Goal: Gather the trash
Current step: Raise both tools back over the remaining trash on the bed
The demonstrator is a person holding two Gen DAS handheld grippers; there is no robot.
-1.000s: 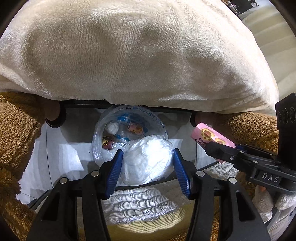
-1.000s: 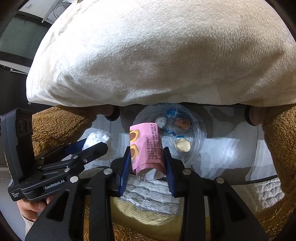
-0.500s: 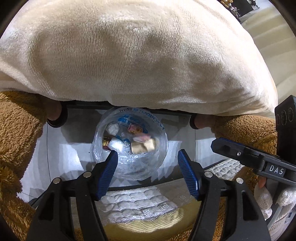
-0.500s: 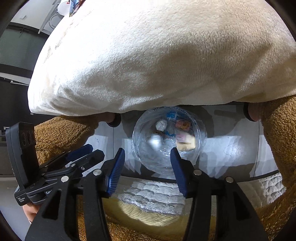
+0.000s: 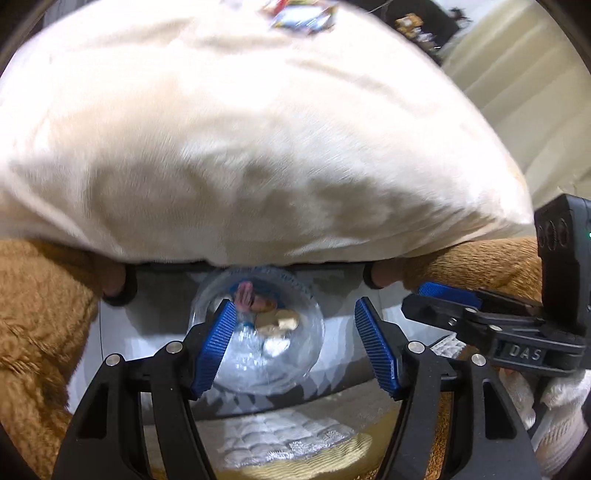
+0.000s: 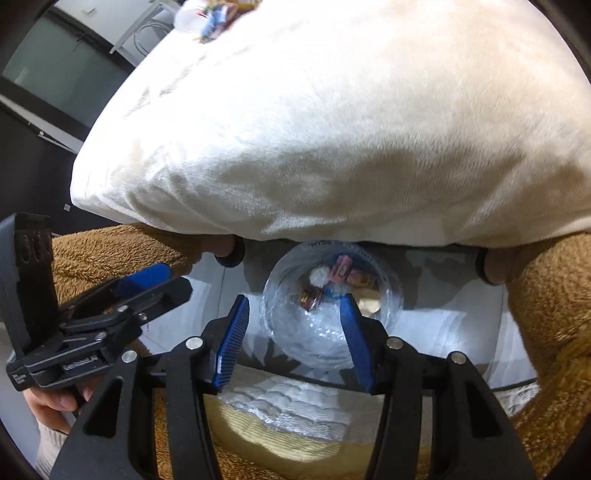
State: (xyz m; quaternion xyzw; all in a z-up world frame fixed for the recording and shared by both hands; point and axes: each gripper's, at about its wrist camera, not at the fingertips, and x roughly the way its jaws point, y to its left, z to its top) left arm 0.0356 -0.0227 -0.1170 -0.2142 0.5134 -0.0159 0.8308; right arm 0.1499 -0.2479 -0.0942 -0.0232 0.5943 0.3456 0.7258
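Pale glossy floor (image 5: 343, 354) w/ a clear plastic trash bag (image 5: 306, 354) standing open under a big cream plush cushion (image 5: 240, 147). Since 1 s ago both tongs let go: white wad & pink wrapper (image 6: 341, 267) now lie in the bag w/ other scraps. Left gripper (image 5: 295, 345) spread, empty; right gripper (image 6: 293, 339) spread, empty. Brown fuzzy fabric (image 6: 110, 251) flanks both sides; ribbed blue pads (image 5: 218, 343).

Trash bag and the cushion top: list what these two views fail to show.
- Trash bag: left wrist view, contents smeared by blur; a left gripper finger covers its left rim.
- Trash bag, right wrist view: right gripper finger hides part.
- Litter on the cushion: tiny, at the top edge.
- Floor under the cushion: hidden.
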